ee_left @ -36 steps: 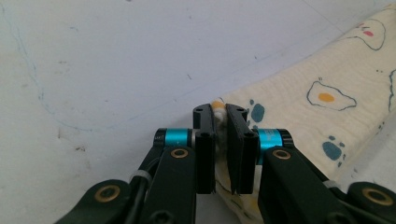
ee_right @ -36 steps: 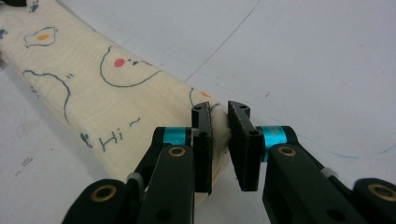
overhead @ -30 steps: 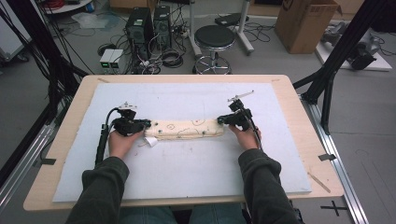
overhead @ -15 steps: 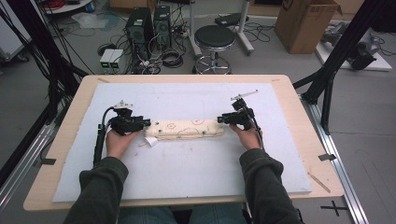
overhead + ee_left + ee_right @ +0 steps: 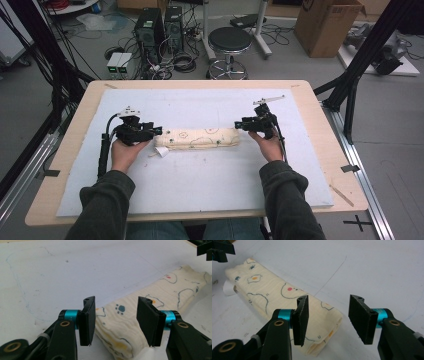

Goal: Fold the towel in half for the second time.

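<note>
Cloth [image 5: 197,138], folded into a long roll, laid on bench [image 5: 320,107]; ends flanked by left tongs [image 5: 159,131] and right tongs [image 5: 238,124], both just released, nothing gripped.

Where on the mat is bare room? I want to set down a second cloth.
Free: the white mat beyond the folded cloth, and the wide strip between cloth and near edge. Crowded: the cloth's two ends, at the left gripper and right gripper.

The folded cloth [image 5: 197,138] lies across the middle of the table [image 5: 210,175]; bare mat stretches open before and behind it for either tongs.
</note>
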`<state>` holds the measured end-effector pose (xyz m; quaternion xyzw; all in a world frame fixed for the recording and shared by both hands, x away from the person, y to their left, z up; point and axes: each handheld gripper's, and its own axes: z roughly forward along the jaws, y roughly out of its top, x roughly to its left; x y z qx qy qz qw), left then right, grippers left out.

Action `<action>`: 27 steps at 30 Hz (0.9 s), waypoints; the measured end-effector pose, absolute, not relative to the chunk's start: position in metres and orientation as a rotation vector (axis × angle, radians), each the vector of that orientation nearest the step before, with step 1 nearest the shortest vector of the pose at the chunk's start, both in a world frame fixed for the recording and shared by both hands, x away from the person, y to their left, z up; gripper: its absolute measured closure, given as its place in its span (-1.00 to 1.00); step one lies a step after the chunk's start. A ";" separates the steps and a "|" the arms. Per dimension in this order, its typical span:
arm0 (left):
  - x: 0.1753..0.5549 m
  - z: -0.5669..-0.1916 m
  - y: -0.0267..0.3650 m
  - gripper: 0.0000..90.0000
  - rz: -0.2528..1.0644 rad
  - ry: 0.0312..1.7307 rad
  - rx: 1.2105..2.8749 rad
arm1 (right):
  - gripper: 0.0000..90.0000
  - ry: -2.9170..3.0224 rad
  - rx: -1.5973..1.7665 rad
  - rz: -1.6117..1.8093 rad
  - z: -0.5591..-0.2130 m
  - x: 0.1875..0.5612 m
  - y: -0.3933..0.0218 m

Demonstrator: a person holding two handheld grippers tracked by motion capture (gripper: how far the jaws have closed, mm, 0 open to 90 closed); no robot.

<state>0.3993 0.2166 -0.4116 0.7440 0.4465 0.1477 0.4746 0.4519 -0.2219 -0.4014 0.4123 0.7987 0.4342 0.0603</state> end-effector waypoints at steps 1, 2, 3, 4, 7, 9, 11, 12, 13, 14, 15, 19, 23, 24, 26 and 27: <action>0.398 -0.410 0.216 0.09 0.364 1.089 1.819 | 0.07 2.413 1.243 1.316 -0.400 0.451 -0.222; 0.398 -0.410 0.216 0.08 0.361 1.088 1.817 | 0.06 2.407 1.245 1.317 -0.399 0.450 -0.223; 0.397 -0.409 0.216 0.07 0.358 1.080 1.818 | 0.05 2.404 1.248 1.317 -0.398 0.449 -0.222; 0.396 -0.408 0.216 0.07 0.361 1.076 1.818 | 0.04 2.402 1.236 1.319 -0.397 0.448 -0.223; 0.394 -0.406 0.215 0.04 0.362 1.068 1.811 | -0.01 2.401 1.229 1.328 -0.395 0.446 -0.223; 0.393 -0.405 0.215 0.03 0.366 1.060 1.817 | -0.05 2.400 1.224 1.324 -0.393 0.445 -0.223; 0.392 -0.404 0.214 0.01 0.372 1.055 1.822 | -0.13 2.390 1.228 1.313 -0.393 0.444 -0.223; 0.391 -0.403 0.214 0.00 0.372 1.057 1.818 | -0.15 2.389 1.227 1.318 -0.392 0.444 -0.224; 0.391 -0.403 0.214 0.00 0.372 1.053 1.822 | -0.17 2.389 1.232 1.329 -0.392 0.443 -0.224; 0.391 -0.403 0.214 0.00 0.371 1.053 1.821 | -0.20 2.391 1.230 1.335 -0.392 0.443 -0.224; 0.391 -0.403 0.214 -0.01 0.368 1.052 1.823 | -0.22 2.389 1.225 1.331 -0.392 0.443 -0.224; 0.389 -0.402 0.213 -0.04 0.364 1.040 1.828 | -0.33 2.392 1.242 1.323 -0.392 0.442 -0.224; 0.388 -0.401 0.211 -0.09 0.357 1.025 1.831 | -0.42 2.399 1.251 1.332 -0.390 0.440 -0.224; 0.387 -0.400 0.211 -0.10 0.358 1.020 1.834 | -0.44 2.398 1.247 1.335 -0.390 0.439 -0.225; 0.386 -0.399 0.210 -0.12 0.353 1.015 1.835 | -0.49 2.395 1.242 1.341 -0.388 0.437 -0.225; 0.385 -0.398 0.209 -0.12 0.351 1.013 1.832 | -0.50 2.392 1.238 1.343 -0.387 0.436 -0.225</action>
